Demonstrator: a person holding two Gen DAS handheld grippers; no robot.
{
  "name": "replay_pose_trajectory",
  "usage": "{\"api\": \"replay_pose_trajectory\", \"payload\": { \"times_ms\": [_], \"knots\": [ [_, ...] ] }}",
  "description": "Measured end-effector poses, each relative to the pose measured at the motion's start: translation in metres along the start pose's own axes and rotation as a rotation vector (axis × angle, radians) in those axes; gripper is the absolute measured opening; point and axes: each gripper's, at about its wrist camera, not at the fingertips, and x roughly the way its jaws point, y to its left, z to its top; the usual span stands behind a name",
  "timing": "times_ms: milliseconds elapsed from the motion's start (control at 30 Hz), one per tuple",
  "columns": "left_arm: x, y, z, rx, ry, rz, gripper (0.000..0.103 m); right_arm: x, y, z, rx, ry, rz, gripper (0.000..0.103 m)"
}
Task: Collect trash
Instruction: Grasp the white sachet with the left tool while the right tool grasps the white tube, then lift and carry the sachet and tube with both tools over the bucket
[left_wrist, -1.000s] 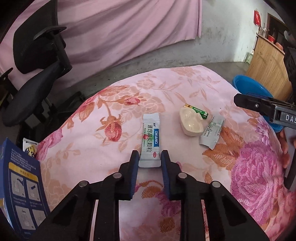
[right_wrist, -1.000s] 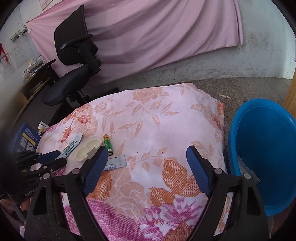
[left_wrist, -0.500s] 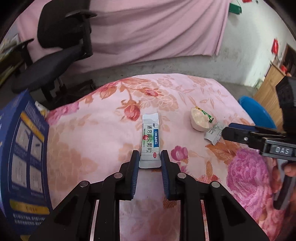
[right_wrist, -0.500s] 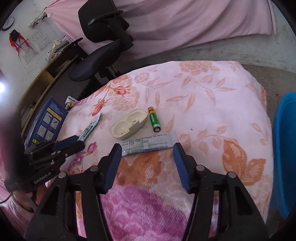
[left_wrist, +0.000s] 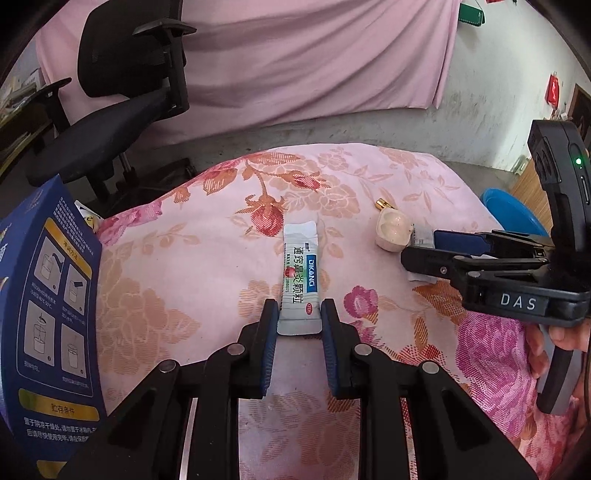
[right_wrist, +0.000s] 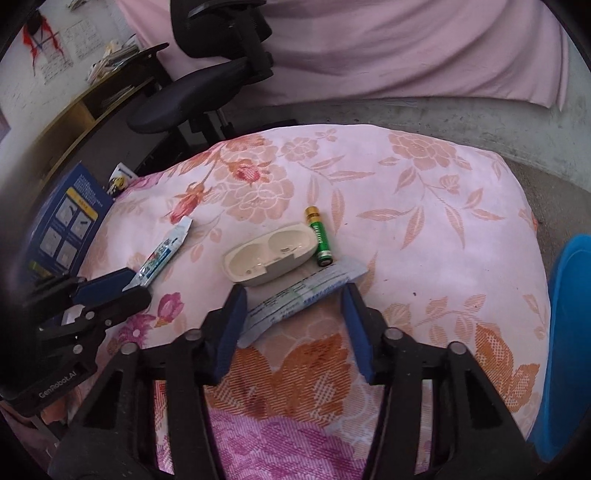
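Note:
A white sachet (left_wrist: 299, 280) with blue and green print lies on the floral cloth (left_wrist: 184, 266). My left gripper (left_wrist: 299, 317) is shut on its near end, with the pads against both long edges; the right wrist view shows this left gripper (right_wrist: 138, 284) at the sachet (right_wrist: 166, 251). My right gripper (right_wrist: 293, 297) is open, its fingers straddling a flat grey-white wrapper (right_wrist: 306, 288). Just beyond lie a cream two-well tray (right_wrist: 271, 254) and a green battery (right_wrist: 319, 240). The left wrist view shows the right gripper (left_wrist: 421, 245) low beside the tray (left_wrist: 393, 229).
A blue bin (right_wrist: 569, 332) stands off the cloth's right edge, also visible as a blue bin (left_wrist: 513, 210) behind the right gripper. A blue printed box (left_wrist: 44, 314) stands at the left. A black office chair (right_wrist: 207, 74) is behind. A hand (left_wrist: 565, 336) holds the right gripper.
The right gripper came from near the bin to the wrapper and narrowed its fingers around it. The left gripper swung its view left, sachet still between its pads.

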Motion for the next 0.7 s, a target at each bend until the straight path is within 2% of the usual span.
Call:
{"api": "replay_pose_trajectory", "payload": {
  "times_ms": [67, 133, 233, 333, 500, 600, 700],
  "knots": [
    [-0.001, -0.002, -0.001, 0.003, -0.007, 0.008, 0.019, -0.002, 0.004, -0.003, -0.025, 0.003, 0.007, 0.064],
    [-0.004, -0.001, -0.002, -0.009, -0.015, -0.013, 0.019, -0.005, 0.005, -0.006, -0.036, 0.001, 0.023, 0.049],
    [-0.008, -0.002, -0.002, -0.022, -0.031, -0.029, 0.019, -0.011, 0.009, -0.01, -0.041, -0.019, 0.027, 0.038],
    [-0.016, -0.004, -0.003, -0.034, -0.058, -0.039, 0.019, -0.02, 0.013, -0.013, -0.055, -0.051, 0.023, 0.032],
    [-0.035, -0.015, -0.006, -0.015, -0.138, -0.03, 0.019, -0.039, 0.014, -0.018, -0.062, -0.14, 0.011, 0.031],
    [-0.05, -0.021, -0.008, -0.019, -0.214, -0.046, 0.019, -0.059, 0.015, -0.024, -0.072, -0.234, 0.004, 0.031],
    [-0.068, -0.033, -0.008, 0.0, -0.312, -0.055, 0.019, -0.087, 0.016, -0.033, -0.095, -0.379, 0.011, 0.031]
  ]
}}
